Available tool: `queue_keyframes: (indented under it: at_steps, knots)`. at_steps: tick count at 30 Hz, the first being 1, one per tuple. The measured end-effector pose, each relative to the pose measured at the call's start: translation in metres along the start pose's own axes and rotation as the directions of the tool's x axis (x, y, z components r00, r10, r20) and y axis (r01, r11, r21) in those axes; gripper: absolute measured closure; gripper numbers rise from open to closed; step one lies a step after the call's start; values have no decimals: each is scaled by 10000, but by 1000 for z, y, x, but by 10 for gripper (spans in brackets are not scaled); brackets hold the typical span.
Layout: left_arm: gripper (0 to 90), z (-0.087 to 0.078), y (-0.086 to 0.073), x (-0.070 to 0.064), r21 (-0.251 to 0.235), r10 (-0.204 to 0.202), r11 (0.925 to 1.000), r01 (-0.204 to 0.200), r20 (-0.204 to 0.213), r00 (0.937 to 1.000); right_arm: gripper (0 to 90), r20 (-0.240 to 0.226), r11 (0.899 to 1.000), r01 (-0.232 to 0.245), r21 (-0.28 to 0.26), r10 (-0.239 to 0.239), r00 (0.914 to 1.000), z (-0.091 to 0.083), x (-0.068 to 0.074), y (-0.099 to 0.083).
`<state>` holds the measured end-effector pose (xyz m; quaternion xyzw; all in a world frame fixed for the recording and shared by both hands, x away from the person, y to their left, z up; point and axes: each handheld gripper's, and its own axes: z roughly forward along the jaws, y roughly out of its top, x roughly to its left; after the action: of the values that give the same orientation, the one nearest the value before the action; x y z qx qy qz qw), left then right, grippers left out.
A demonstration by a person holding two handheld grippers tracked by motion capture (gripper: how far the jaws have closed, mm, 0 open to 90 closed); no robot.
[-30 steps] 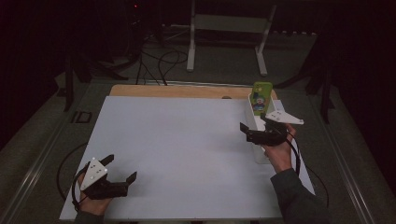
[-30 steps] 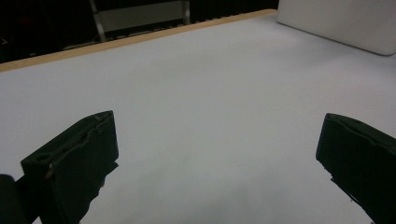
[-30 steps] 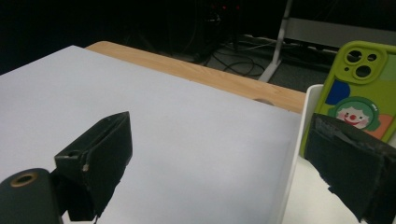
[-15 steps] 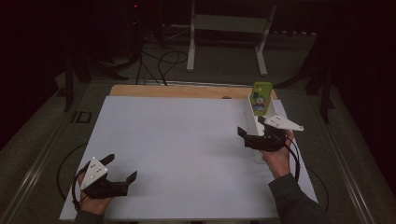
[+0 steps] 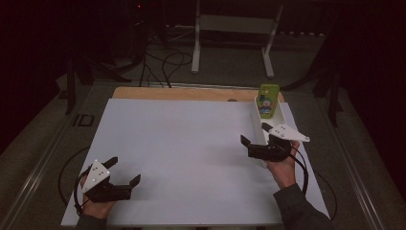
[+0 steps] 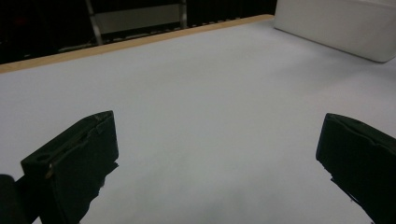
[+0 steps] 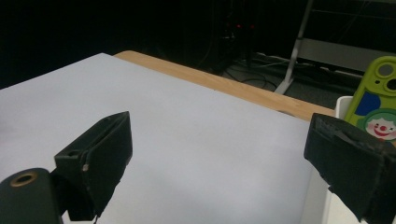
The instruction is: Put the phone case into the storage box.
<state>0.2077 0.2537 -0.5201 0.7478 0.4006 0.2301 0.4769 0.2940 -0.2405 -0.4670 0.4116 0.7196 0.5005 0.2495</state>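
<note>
At the right edge of the white counter (image 5: 182, 158), a narrow white tray (image 5: 257, 125) lies lengthwise, and a green phone case (image 5: 268, 99) with a clown face printed on it stands upright at the tray's far end, leaning slightly. The right claw (image 5: 254, 140) hovers at the tray's near end, close to its left wall, with its jaws spread wide and nothing between them. In the right gripper view the phone case (image 7: 378, 105) stands beyond the right-hand jaw, well clear of it, so no grasp has begun. The left claw (image 5: 125, 170) rests low at the near left corner of the counter, its jaws equally wide apart and empty; the left gripper view looks across bare white surface to the tray's side wall (image 6: 336, 25) in the distance.

By my reading, the work is at its very start: the case sits untouched in the tray and neither claw has contacted anything. What remains is nearly all of it: carrying the right claw forward along the tray to the case, closing on it, and lifting it out. The left claw looks idle for now.
</note>
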Motion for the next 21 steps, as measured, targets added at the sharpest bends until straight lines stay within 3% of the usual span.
queue_keyframes:
  at_steps: [13, 21]
  knots:
    - [0, 3, 4, 2, -305, -185, 9993, 193, 268, 9995, 78, -224, 9992, -252, -324, 245, 9994, -10, 8, -24]
    - [0, 6, 7, 2, -437, -198, 9988, 222, 553, 9983, 78, -513, 9959, 39, -901, -85, 9986, -22, 16, -36]
